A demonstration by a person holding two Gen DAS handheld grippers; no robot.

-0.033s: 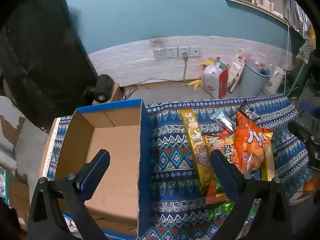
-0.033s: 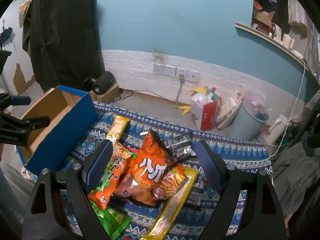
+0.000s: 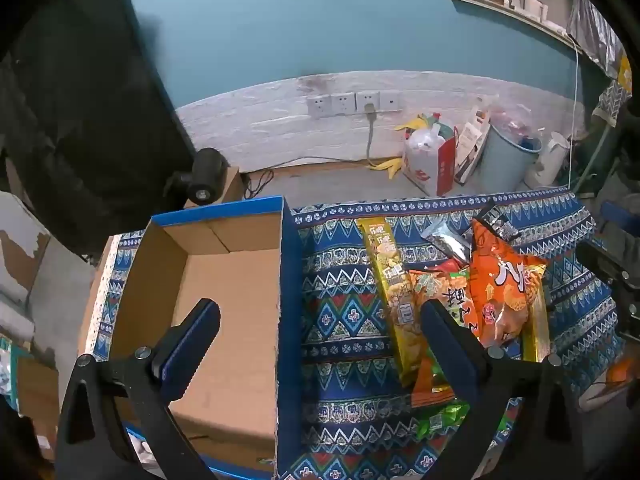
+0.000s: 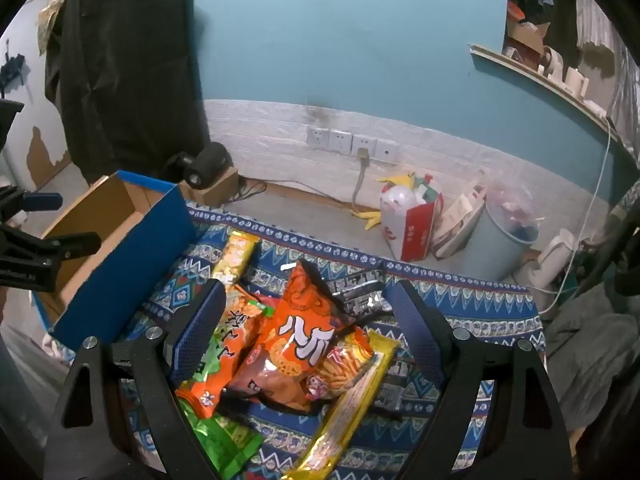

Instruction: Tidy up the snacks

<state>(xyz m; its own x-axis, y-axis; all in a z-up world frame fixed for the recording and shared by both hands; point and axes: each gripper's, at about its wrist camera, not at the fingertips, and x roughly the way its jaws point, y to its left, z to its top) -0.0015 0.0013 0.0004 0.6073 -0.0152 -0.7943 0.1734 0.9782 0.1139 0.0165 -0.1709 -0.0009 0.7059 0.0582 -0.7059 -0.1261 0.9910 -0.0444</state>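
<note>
My left gripper (image 3: 320, 328) is tilted down, fingers spread wide with nothing between them, straddling the blue right wall of the cardboard box (image 3: 288, 320): left finger over the bare box floor, right finger over the snack pile. My right gripper (image 4: 308, 316) is also wide open, empty, hovering over the pile with the orange chip bag (image 4: 304, 340) framed between its fingers; can't tell if either pad touches a bag. Snacks all sit on the patterned cloth (image 3: 344, 320) right of the box, none inside it: long yellow packet (image 3: 394, 292) nearest the box, orange-green bag (image 4: 236, 344) under my right gripper's left finger, green bag (image 4: 224, 440) at the bottom, second yellow packet (image 4: 352, 404) to the right, dark foil packets (image 4: 360, 284) behind. The bags overlap, so lower ones are mostly covered and I can't count them. Near edge of the box is cut off behind my left gripper's frame. Its tips (image 4: 60, 240) show at the left edge of the right view, over the box.
</note>
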